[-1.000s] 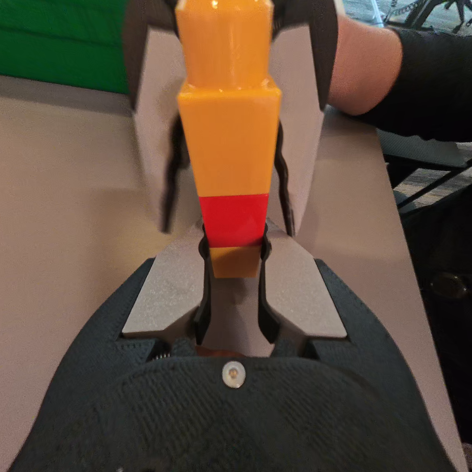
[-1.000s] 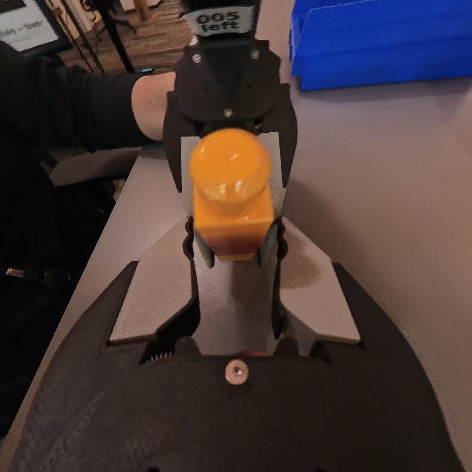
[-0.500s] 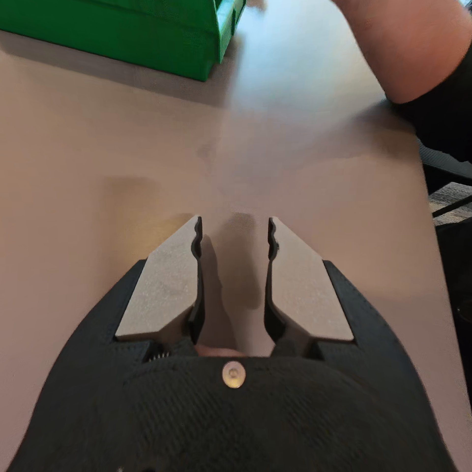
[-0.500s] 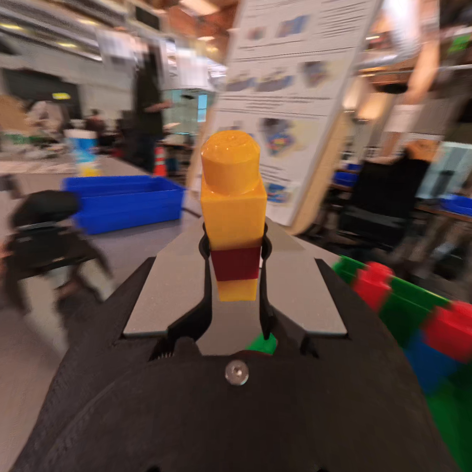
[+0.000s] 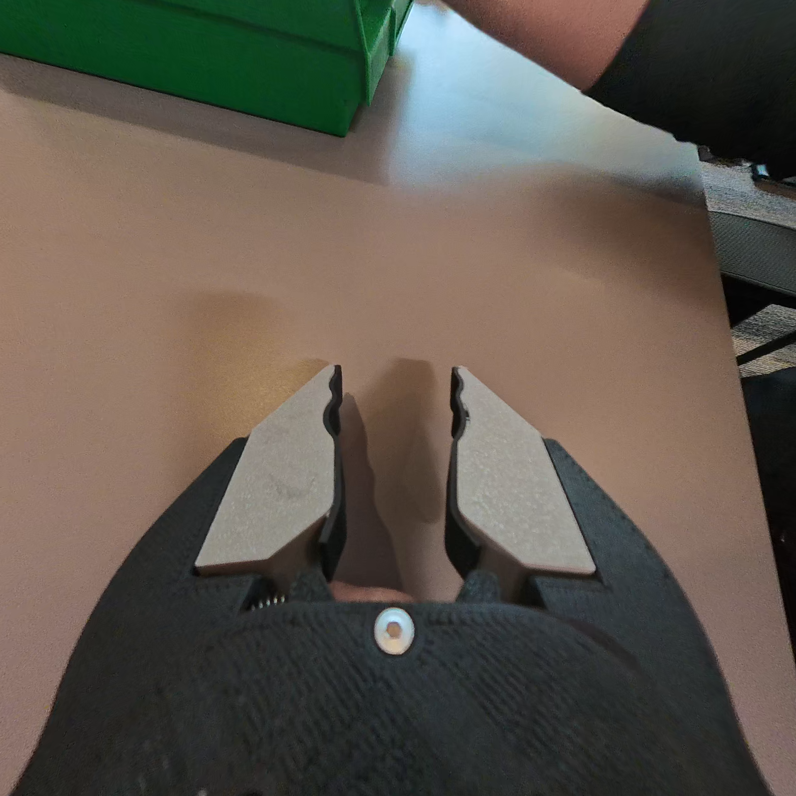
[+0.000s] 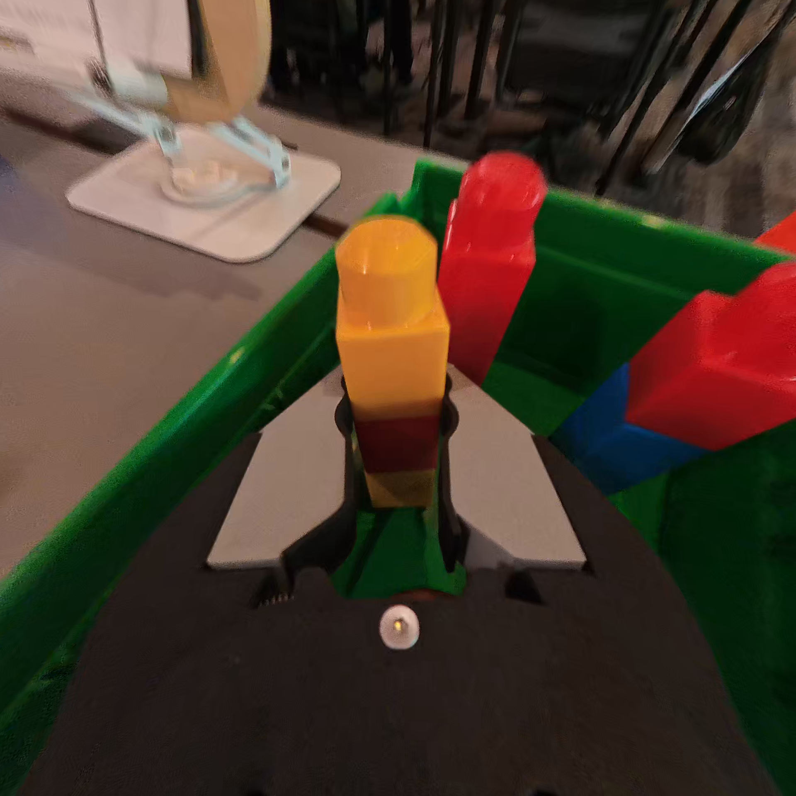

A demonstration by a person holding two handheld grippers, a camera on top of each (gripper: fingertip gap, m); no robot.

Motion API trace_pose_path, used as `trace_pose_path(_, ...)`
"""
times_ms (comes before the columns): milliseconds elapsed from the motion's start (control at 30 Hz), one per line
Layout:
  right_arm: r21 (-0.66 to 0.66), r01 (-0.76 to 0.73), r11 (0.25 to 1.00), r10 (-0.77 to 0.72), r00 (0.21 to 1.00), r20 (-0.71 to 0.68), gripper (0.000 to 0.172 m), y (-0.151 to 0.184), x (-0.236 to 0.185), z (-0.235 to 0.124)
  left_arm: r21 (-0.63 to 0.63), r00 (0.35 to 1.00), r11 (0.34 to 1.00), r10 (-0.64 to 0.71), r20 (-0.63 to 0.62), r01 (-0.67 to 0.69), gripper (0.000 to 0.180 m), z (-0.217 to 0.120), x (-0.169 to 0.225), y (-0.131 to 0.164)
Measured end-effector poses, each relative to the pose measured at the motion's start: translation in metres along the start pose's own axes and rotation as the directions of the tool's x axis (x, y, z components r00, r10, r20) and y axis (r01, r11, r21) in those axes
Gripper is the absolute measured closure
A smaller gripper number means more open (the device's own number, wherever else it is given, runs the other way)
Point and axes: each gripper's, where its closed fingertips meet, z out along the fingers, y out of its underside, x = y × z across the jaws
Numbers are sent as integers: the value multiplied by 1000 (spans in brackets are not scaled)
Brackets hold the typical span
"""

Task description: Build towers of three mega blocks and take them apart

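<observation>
Gripping the three-block tower (image 6: 394, 387), our right gripper (image 6: 396, 413) clamps its red middle above the green bin (image 6: 172, 430); its long axis points forward, stud away. Only the left view shows our left gripper (image 5: 396, 383), spread with nothing between its fingers, over the table (image 5: 387, 258).

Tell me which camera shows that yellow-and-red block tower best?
The right wrist view: the tower, yellow, red, yellow, fills its middle, gripped by the right tool above the green bin. The left wrist view shows none of it, only its own open left tool over the table.
</observation>
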Motion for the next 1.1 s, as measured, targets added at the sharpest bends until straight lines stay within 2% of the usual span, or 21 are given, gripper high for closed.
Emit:
trace_pose_path(133, -104, -31, 994, 36, 998, 42, 134, 15, -3, -3, -17, 999, 999, -45, 12, 45, 133, -2, -3, 5)
trace_pose_path(233, -159, 22, 987, -19, 1000, 20, 133, 21, 1, -14, -5, 998, 998, -61, 20, 62, 127, -9, -7, 4)
trace_pose_path(367, -124, 79, 989, -90, 992, -87, 124, 12, 10, -39, 34, 996, 997, -70, 50, 69, 124, -30, -14, -5)
trace_pose_path(433, -79, 102, 992, -114, 979, -170, 115, 1, 15, -57, 108, 994, 991, -82, 76, 73, 122, -55, -15, -16)
trace_pose_path(500, -31, 154, 988, -157, 957, -245, 114, -9, 13, -80, 211, 987, 973, -115, 110, 90, 122, -94, -16, -26)
trace_pose_path(600, 70, 245, 967, -211, 925, -316, 114, -24, -1, -120, 347, 943, 931, -213, 257, 116, 121, -182, -40, -27)
trace_pose_path(667, 155, 275, 949, -217, 925, -311, 113, -30, -16, -143, 399, 845, 910, -298, 444, 112, 121, -257, -78, -10)
trace_pose_path(733, 239, 273, 932, -211, 944, -252, 112, -34, -35, -158, 412, 703, 902, -374, 605, 126, 125, -328, -121, 16)
trace_pose_path(800, 300, 239, 924, -187, 963, -193, 116, -36, -47, -162, 340, 610, 911, -409, 679, 233, 124, -365, -159, 54)
trace_pose_path(867, 305, 222, 926, -179, 970, -164, 115, -34, -50, -158, 244, 547, 901, -414, 728, 358, 121, -379, -193, 94)
trace_pose_path(933, 283, 224, 933, -183, 969, -165, 114, -27, -47, -153, 159, 517, 879, -401, 756, 450, 120, -377, -219, 129)
trace_pose_path(1033, 286, 223, 932, -180, 969, -169, 113, -22, -43, -152, 8, 515, 829, -355, 780, 559, 120, -363, -241, 175)
trace_pose_path(1100, 309, 212, 927, -168, 972, -164, 113, -24, -42, -154, -73, 530, 799, -325, 783, 597, 120, -354, -249, 195)
